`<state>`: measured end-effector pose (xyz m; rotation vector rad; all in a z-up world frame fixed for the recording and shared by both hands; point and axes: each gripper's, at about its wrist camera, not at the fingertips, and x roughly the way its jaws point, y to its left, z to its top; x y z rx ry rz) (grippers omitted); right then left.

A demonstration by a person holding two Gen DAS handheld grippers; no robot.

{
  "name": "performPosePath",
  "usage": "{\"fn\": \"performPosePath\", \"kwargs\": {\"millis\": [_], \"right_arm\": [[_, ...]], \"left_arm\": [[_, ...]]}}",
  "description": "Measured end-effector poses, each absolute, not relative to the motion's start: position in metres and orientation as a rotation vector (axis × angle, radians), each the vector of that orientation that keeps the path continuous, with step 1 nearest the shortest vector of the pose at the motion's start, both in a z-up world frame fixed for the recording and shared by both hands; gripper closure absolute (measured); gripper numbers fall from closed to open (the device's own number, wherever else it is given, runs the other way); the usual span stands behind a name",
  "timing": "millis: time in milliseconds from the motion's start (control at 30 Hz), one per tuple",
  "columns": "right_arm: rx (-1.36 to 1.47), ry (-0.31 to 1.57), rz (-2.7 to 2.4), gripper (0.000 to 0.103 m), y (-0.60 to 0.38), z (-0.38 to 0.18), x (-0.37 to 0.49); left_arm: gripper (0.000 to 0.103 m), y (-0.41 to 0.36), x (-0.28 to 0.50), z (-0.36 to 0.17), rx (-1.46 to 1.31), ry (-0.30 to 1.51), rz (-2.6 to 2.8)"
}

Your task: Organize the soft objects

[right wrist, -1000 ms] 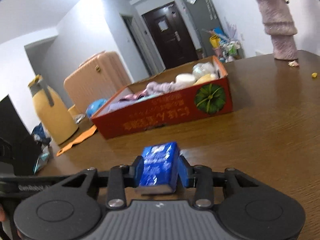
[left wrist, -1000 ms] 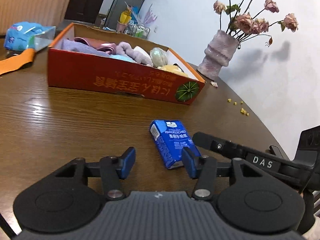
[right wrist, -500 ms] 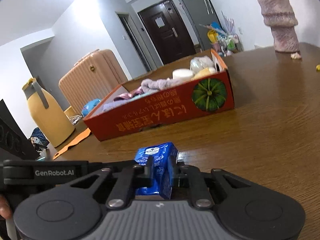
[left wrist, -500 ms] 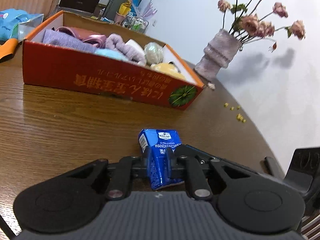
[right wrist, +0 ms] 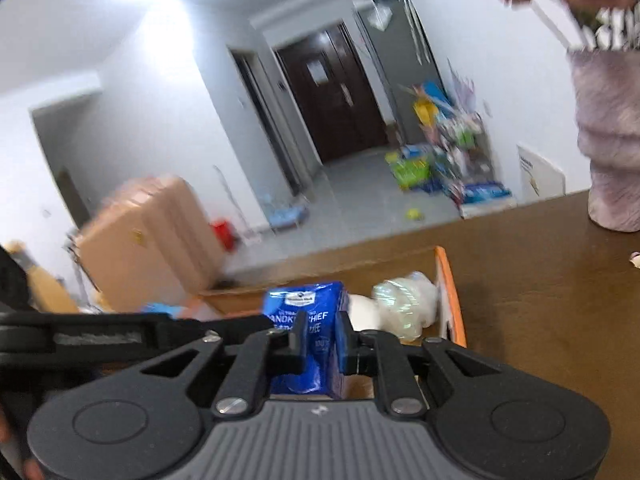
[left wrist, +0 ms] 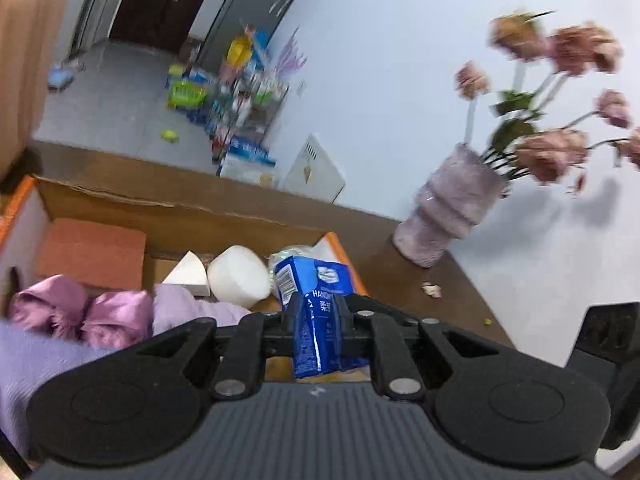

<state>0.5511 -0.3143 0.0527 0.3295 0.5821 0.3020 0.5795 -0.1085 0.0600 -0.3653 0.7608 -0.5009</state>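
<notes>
Left gripper (left wrist: 319, 322) clamped on the blue tissue pack (left wrist: 316, 304), fingers squeezing its sides, pack upright and dented in the grip. Right gripper (right wrist: 322, 344) also closed on the same pack (right wrist: 310, 332), pinching it from its own angle. So both tongs hold one pack, narrow gap, no slack visible.

Pack sits above the right end of the orange box (left wrist: 340, 246), off the table (left wrist: 452, 292); whether it touches anything inside I can't tell.

Box contents, left view: white round sponge (left wrist: 240, 282) just left of the pack, white wedge (left wrist: 188, 276) beside that, wrapped clear bundle (left wrist: 292, 254) behind the pack, pink satin cloth (left wrist: 80, 314), lilac cloth (left wrist: 192, 312), orange-red pad (left wrist: 92, 254) at the back. Right view shows the wrapped bundle (right wrist: 404, 306) just right of the pack, against the box end wall (right wrist: 450, 296).

Vase (left wrist: 452, 216) with pink flowers (left wrist: 552, 152) stands on the table, well apart from the box. Both views motion-blurred.
</notes>
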Motion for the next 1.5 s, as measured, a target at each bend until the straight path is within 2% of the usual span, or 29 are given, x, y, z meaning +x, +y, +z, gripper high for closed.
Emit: {"fn": "performPosePath", "kwargs": {"millis": [100,133,167,500,800,833,867,933,967,1000,1033,1167,1233,1300,1367,1400,1433,1500], "right_arm": [[0.289,0.7,0.261,0.089,-0.307,0.021,0.592],[0.274,0.724,0.25,0.094,-0.306,0.012,0.598],[0.231,0.71,0.25,0.094,-0.302,0.008,0.6],[0.057,0.84,0.338,0.092,-0.273,0.0,0.613],[-0.009,0.811,0.347,0.096,-0.269,0.004,0.599],[-0.03,0.798,0.332,0.096,-0.268,0.005,0.594],[-0.039,0.795,0.324,0.095,-0.269,0.007,0.59],[-0.01,0.804,0.317,0.086,-0.273,0.014,0.578],[0.023,0.787,0.31,0.084,-0.278,0.023,0.569],[0.057,0.752,0.296,0.077,-0.285,0.035,0.558],[0.079,0.717,0.281,0.072,-0.291,0.049,0.546],[0.084,0.665,0.253,0.069,-0.304,0.097,0.509],[0.057,0.646,0.246,0.053,-0.303,0.118,0.487],[0.037,0.616,0.232,0.045,-0.304,0.131,0.47],[0.037,0.577,0.225,0.041,-0.301,0.139,0.448],[0.047,0.557,0.224,0.033,-0.302,0.14,0.443],[0.059,0.523,0.223,0.02,-0.302,0.14,0.434],[0.069,0.425,0.219,0.012,-0.296,0.135,0.413]], "left_arm": [[0.091,-0.124,0.611,0.024,-0.295,0.861,-0.436],[0.091,-0.125,0.617,0.013,-0.282,0.871,-0.427],[0.091,-0.123,0.62,0.008,-0.289,0.867,-0.44],[0.091,-0.106,0.622,0.001,-0.29,0.901,-0.446],[0.09,-0.113,0.599,0.0,-0.303,0.88,-0.407],[0.088,-0.111,0.598,0.001,-0.316,0.881,-0.418],[0.082,-0.109,0.596,0.003,-0.33,0.886,-0.425],[0.069,-0.1,0.586,0.012,-0.344,0.887,-0.425],[0.055,-0.095,0.577,0.019,-0.34,0.874,-0.433],[0.046,-0.089,0.566,0.029,-0.322,0.852,-0.453],[0.045,-0.084,0.557,0.038,-0.291,0.834,-0.464],[0.042,-0.055,0.522,0.082,-0.182,0.764,-0.391],[0.035,-0.041,0.5,0.104,-0.132,0.7,-0.342],[0.029,-0.026,0.475,0.12,-0.074,0.629,-0.267],[0.023,-0.012,0.454,0.127,-0.039,0.563,-0.202],[0.019,-0.005,0.441,0.128,-0.026,0.513,-0.159],[0.018,0.002,0.431,0.128,-0.022,0.465,-0.124],[0.016,0.008,0.413,0.126,-0.016,0.385,-0.08]]}}
